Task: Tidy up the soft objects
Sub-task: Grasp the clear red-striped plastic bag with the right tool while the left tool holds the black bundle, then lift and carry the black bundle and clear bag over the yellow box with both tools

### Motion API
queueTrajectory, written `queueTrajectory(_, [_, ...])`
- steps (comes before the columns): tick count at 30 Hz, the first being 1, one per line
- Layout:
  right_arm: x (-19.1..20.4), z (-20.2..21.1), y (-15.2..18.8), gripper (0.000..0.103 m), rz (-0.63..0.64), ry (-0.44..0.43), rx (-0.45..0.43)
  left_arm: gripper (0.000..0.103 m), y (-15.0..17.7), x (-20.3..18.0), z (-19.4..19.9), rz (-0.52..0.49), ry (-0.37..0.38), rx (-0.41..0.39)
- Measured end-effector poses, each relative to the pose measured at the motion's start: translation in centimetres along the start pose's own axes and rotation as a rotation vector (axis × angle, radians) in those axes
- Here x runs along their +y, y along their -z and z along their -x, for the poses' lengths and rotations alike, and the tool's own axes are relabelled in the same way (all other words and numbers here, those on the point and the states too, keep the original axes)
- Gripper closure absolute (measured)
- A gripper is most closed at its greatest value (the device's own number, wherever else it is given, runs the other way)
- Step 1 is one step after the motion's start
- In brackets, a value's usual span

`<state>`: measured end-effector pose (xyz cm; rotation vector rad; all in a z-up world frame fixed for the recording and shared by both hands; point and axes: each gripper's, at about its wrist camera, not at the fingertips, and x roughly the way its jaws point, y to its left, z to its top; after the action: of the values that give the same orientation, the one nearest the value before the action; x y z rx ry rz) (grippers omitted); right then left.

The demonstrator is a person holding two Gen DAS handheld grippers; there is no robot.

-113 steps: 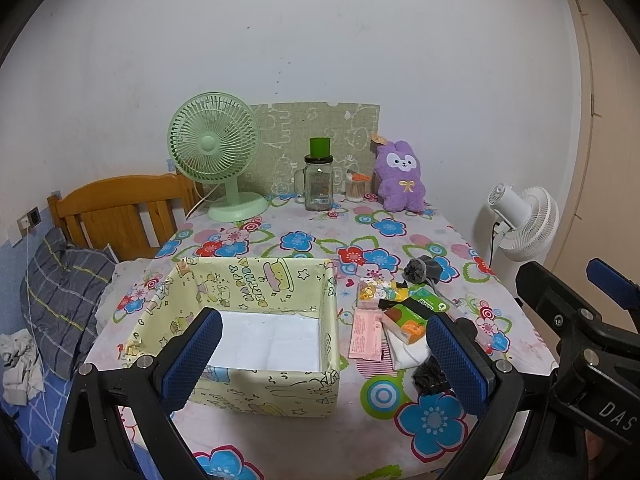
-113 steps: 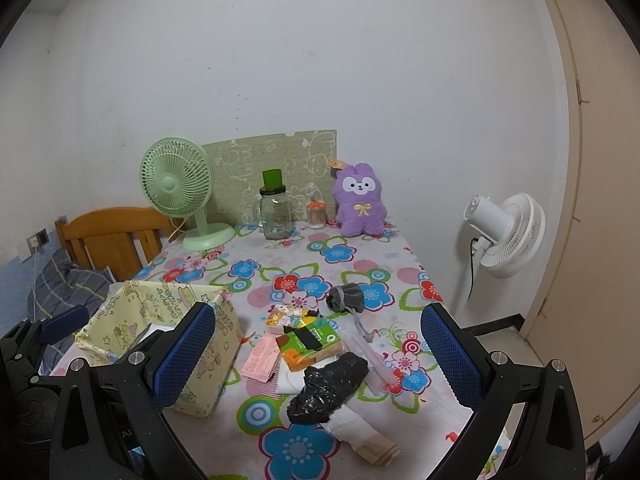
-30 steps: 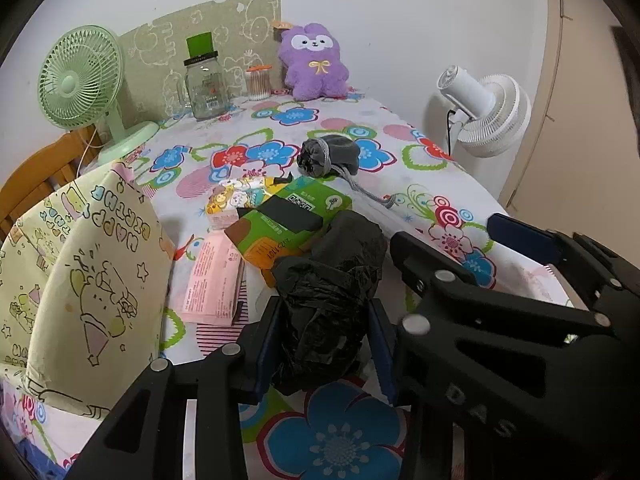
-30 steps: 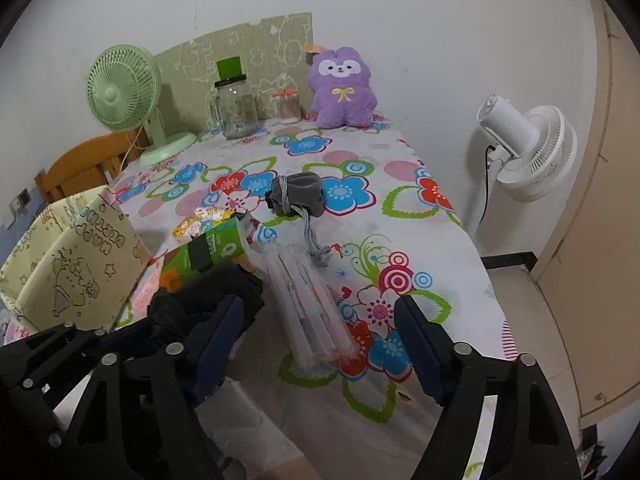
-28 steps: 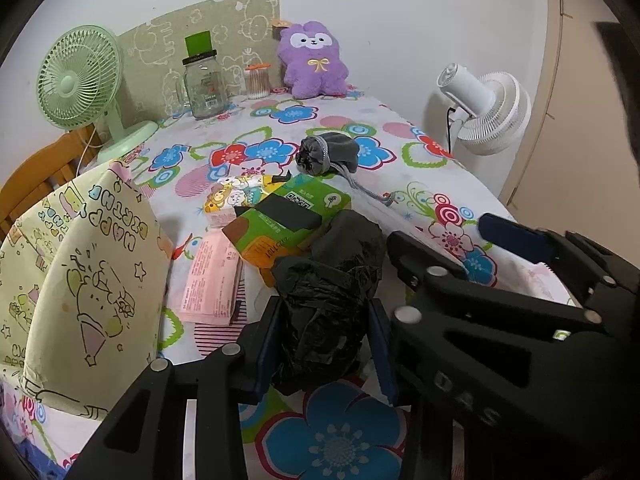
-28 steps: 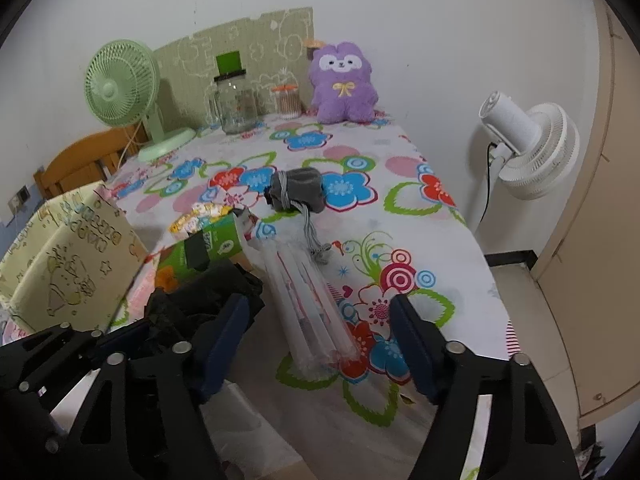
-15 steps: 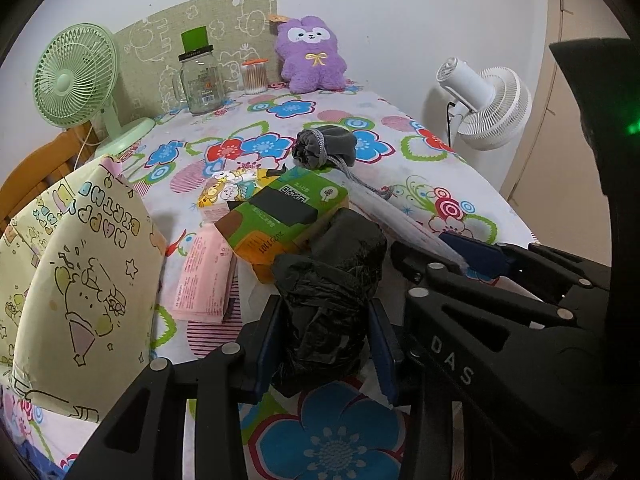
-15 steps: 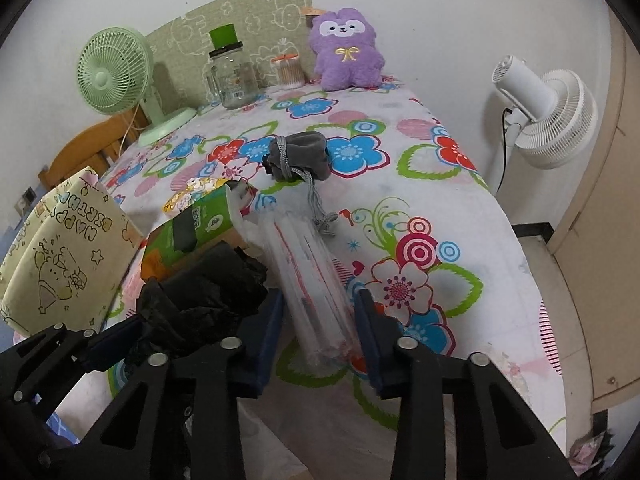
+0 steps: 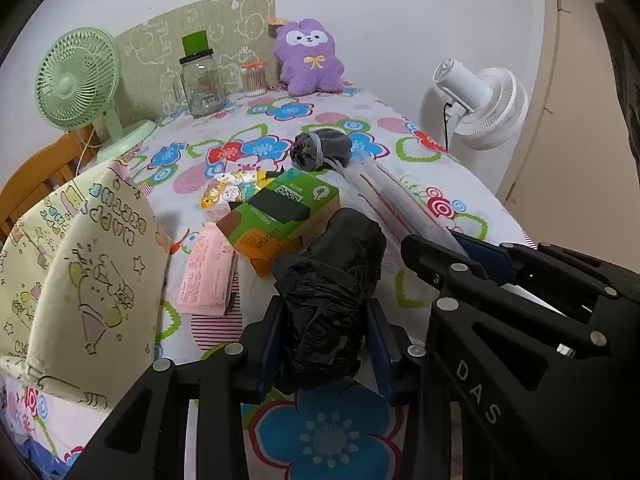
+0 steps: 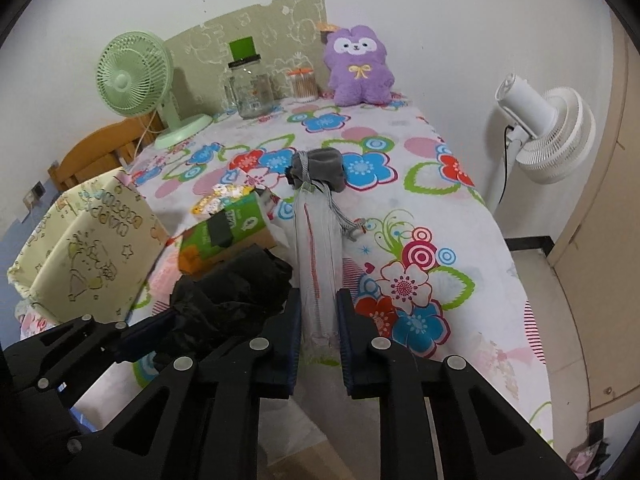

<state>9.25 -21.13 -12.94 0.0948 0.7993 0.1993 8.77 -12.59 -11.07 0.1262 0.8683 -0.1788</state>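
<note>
Our left gripper (image 9: 326,340) pinches a crumpled black plastic bag (image 9: 332,280), its blue pads pressed into both sides of the bundle, which lies on the flowered tablecloth (image 9: 420,160) near the front edge. Our right gripper (image 10: 318,334) has just been closing, and its pads now clamp the near end of a long clear plastic packet (image 10: 318,248) marked with red lines; the packet stretches away from us along the cloth. In the left view the two grippers sit side by side, the right one just beside the black bag.

At the far tip of the packet lies a grey drawstring pouch (image 10: 320,170), its cord trailing beside the packet; we cannot tell for sure whether pouch and packet touch. Just beyond the black bag lies a green and orange pack (image 9: 280,216), with a small yellow cartoon-print packet (image 9: 230,188) behind it and a pink packet (image 9: 210,276) to its left. Further left stands a yellow patterned storage box (image 9: 80,264), open at the top.

Along the wall at the far end of the table we see a green desk fan (image 10: 136,80), a glass jar (image 10: 250,92) with a green block on its lid, a small jar of cotton swabs (image 10: 304,84) and a purple plush toy (image 10: 358,68). A white floor fan (image 10: 548,128) stands off the table's right side.
</note>
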Motion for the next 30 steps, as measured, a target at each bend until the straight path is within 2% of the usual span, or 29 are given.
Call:
queueTrajectory(22, [2.8,6.7,-0.6,0.083,0.033,0.048,-0.108,0.063,0.0,0.7,6.7,-0.001,0.011,-0.119])
queueTrajectory(30, [3.9,9.0,-1.1,0.083,0.037,0.061,-0.152,0.063,-0.5,1.0,9.0,-0.037,0.031,-0.172])
